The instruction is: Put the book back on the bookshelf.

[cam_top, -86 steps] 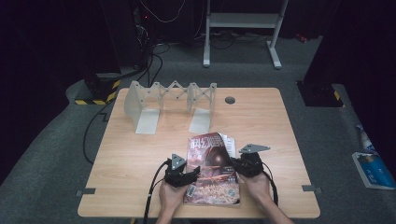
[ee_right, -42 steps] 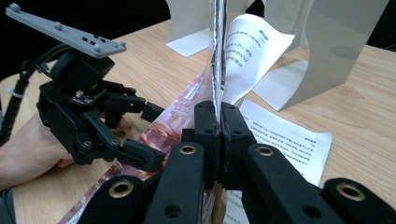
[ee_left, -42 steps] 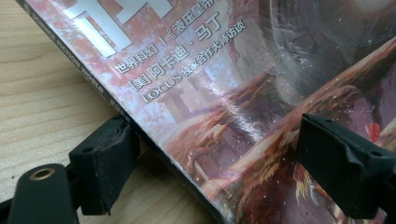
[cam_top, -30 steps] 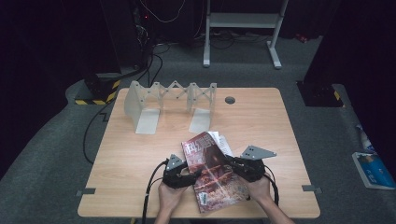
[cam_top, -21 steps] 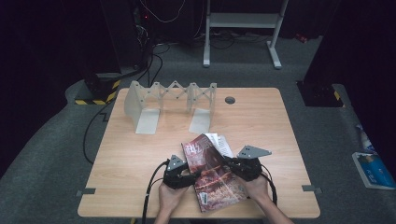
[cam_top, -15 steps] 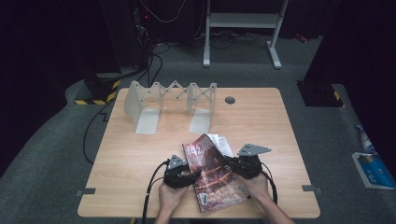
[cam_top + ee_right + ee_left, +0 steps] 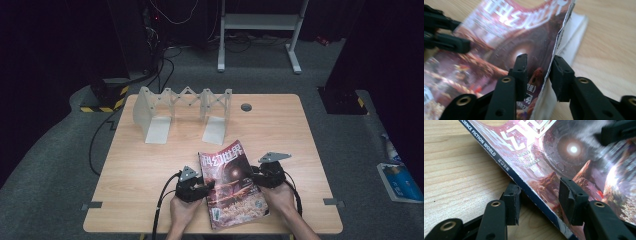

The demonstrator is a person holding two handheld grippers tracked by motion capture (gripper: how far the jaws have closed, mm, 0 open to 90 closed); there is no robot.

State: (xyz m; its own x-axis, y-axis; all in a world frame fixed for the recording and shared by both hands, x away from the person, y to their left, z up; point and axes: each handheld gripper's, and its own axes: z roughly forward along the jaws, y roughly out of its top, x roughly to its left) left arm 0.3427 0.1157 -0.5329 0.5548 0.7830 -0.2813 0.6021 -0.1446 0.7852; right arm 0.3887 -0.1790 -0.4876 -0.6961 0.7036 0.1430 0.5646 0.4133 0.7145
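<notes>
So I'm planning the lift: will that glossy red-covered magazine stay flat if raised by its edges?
Probably not. The glossy red-covered magazine looks thin and already bows, so it would likely sag. Its loose cover edge may peel away, and the shiny cover could slip.

Left gripper (image 7: 540, 200) jaws straddle magazine (image 7: 554, 157) spine edge, just been closing, gaps visible beside pads; wooden table (image 7: 454, 170) left of jaws; other gripper's jaw upper right.

The magazine (image 7: 231, 184) lies on the table (image 7: 150, 170) near its front edge, between the left gripper (image 7: 196, 188) and right gripper (image 7: 265, 172), with the folding rack (image 7: 182, 112) standing behind it.
</notes>
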